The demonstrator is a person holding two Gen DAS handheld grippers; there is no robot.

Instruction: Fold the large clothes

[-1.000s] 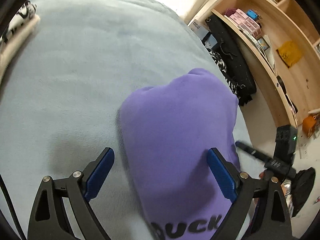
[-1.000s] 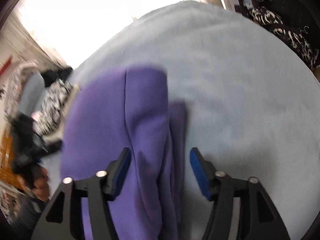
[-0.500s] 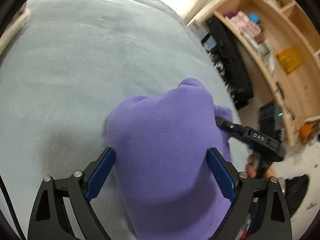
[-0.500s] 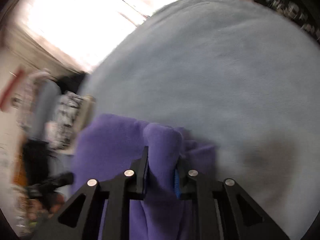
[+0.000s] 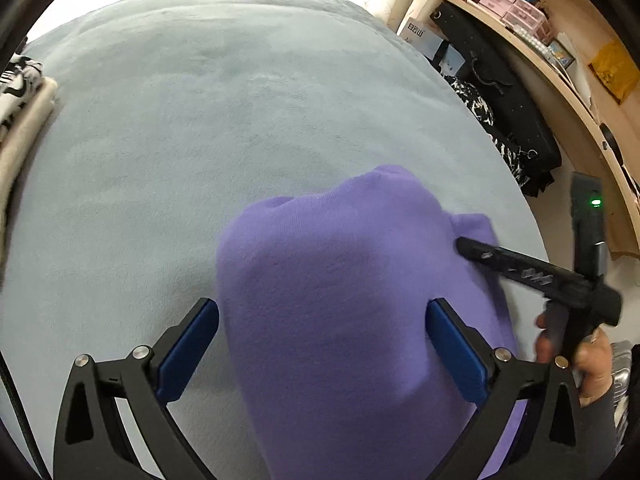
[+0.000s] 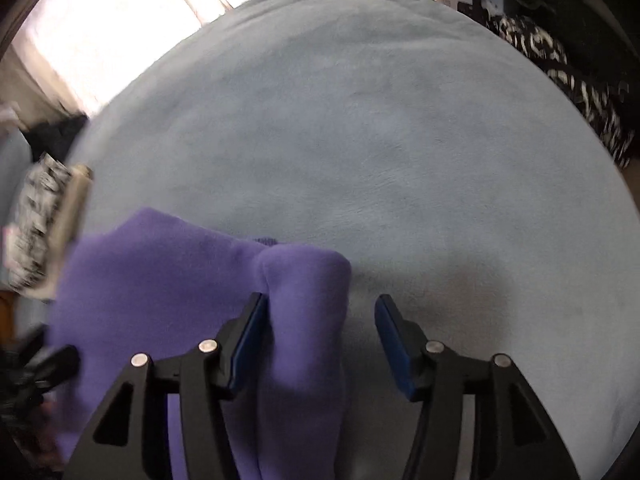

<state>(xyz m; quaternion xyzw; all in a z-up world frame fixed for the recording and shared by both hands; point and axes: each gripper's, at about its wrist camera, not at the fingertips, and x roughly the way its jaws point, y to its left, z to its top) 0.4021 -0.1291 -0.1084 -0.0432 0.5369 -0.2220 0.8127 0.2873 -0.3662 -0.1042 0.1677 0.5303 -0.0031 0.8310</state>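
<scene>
While lying at lower centre on the blue blanket (image 5: 208, 128), the purple garment (image 5: 340, 280) is sitting between both grippers' opening fingers: left gripper (image 5: 322, 346) wide, right gripper (image 6: 318, 344) releasing a fold.

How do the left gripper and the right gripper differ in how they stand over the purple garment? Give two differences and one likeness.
The left gripper has its jaws spread wide and opening over the broad body of the purple garment; the right gripper stands narrower, its jaws opening around a rolled fold. The left's pads press nothing; the right's left pad touches the fold. Both have blue pads and point down at the grey-blue blanket.
</scene>
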